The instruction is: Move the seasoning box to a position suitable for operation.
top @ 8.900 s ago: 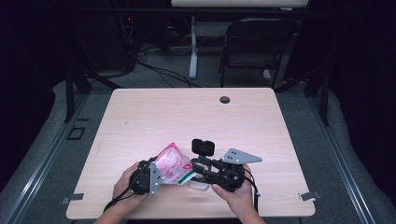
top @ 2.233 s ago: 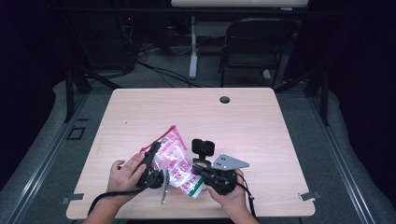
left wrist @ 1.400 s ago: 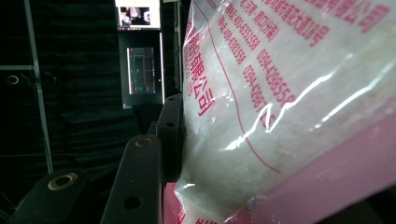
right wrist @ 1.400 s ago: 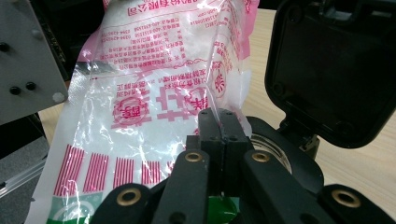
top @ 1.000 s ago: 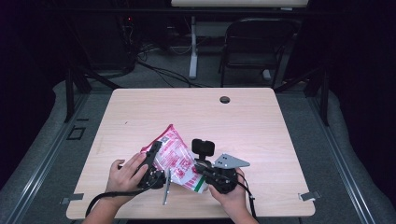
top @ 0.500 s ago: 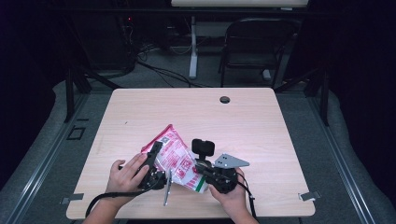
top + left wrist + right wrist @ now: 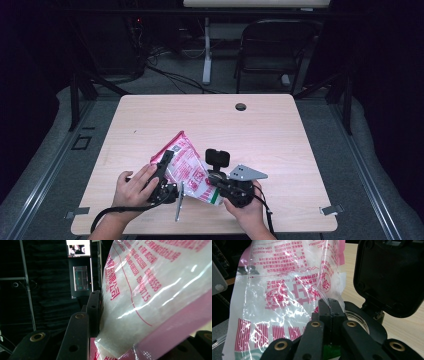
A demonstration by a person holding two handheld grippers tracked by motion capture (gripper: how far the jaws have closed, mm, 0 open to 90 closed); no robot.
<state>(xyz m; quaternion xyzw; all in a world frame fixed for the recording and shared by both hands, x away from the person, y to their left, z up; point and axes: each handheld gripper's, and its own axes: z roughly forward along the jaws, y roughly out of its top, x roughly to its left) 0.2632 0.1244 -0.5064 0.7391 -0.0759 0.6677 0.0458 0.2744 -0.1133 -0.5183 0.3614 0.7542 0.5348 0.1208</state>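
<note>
Pink-printed plastic bag [image 7: 186, 167] is being held tilted above the worktop [image 7: 280, 130]. Right tongs [image 7: 329, 305] are pinching its lower edge shut-tight as anchor; left tongs [image 7: 165, 161] have just been closing around its upper side, apparently to tension it.

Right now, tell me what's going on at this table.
A person works a pink-and-clear plastic bag with two handheld grippers over the near edge of the wooden table. The right gripper is shut on the bag's film, pinching it. The left gripper has the bag's other side between its fingers, with one finger lying against the film.
</note>
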